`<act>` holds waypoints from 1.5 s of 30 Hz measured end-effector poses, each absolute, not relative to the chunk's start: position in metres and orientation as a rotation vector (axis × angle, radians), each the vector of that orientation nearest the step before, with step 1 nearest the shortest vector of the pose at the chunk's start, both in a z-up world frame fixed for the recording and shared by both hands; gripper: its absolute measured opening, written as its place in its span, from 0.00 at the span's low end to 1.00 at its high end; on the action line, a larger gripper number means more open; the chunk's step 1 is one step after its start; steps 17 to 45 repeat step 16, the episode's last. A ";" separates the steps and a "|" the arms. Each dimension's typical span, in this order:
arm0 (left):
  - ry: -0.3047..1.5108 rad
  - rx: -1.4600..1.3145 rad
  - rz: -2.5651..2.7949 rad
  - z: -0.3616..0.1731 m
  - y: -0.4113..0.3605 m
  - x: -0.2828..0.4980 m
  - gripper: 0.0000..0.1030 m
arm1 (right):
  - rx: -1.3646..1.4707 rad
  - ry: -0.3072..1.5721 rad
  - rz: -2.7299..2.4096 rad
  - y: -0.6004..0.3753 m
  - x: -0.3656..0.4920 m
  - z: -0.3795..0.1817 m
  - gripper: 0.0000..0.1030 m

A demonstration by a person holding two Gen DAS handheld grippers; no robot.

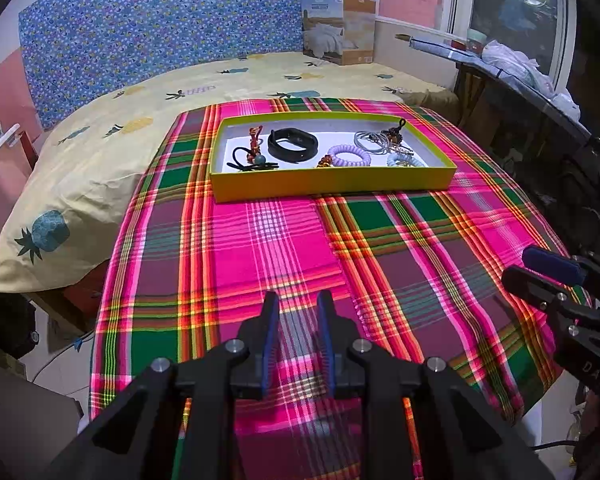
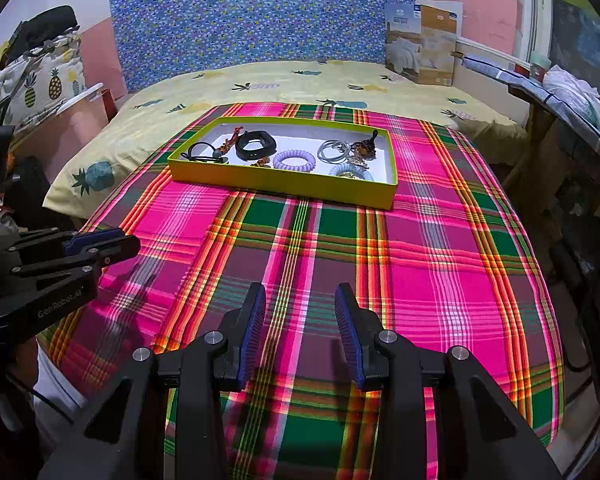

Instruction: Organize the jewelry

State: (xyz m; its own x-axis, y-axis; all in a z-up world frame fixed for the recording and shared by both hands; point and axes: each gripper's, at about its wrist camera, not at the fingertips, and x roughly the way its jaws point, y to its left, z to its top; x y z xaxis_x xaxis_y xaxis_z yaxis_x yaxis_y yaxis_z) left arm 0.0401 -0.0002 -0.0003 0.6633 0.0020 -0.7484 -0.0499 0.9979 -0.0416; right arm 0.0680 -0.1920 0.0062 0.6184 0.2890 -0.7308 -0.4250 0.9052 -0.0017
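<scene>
So right now you've got both tools parked low over the plaid cloth, well back from the yellow tray, and neither one is carrying anything. Your left gripper has its fingers parted with only a narrow gap, nothing between them; your right gripper is spread wider, also bare, cloth showing straight through. All the jewelry is already sitting inside the tray: the black wristband near the middle, the lilac coil bracelet just right of it, the pale blue coil tucked against the near wall, a bunch of silver bangles toward the far right with a dark beaded charm lying over them, and the black hair tie with a bead plus an orange braided cord at the left end. The shallow walls make sense since they keep the round pieces from rolling off onto the bed. My read is the collecting is basically done, or you're pausing before tidying the right-hand pile, which looks tangled (bangles, charm and some gold chain overlap; hard to tell what's hooked on what). If you go back in, I'd use the right side for that cluster since it's already wider and closer to that end.
</scene>
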 end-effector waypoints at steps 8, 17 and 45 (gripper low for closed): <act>0.851 -0.059 0.023 0.000 -0.002 0.039 0.19 | -0.182 0.806 0.415 -0.190 0.067 0.006 0.36; 0.854 -0.069 0.015 0.001 -0.003 0.038 0.19 | -0.182 0.804 0.414 -0.189 0.067 0.007 0.36; 0.854 -0.069 0.015 0.001 -0.003 0.038 0.19 | -0.182 0.804 0.414 -0.189 0.067 0.007 0.36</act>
